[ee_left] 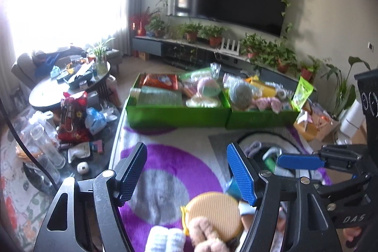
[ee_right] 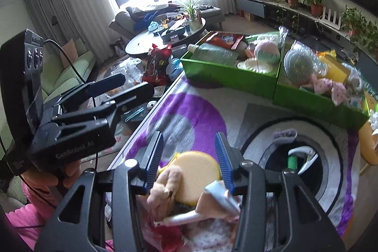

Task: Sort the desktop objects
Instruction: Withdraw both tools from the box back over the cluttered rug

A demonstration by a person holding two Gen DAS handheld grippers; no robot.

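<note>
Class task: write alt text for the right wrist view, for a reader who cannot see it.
The right claw, open and holding nothing, hangs over a round yellow pad and a tan plush toy on a purple, grey and white rug. Two green bins full of household items stand beyond, and the left claw shows at the left edge.

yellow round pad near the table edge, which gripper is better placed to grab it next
Probably right. The right gripper has open jaws on either side of the yellow round pad. The left gripper is open too, but the pad sits low, beside its right finger, not centred.
</note>
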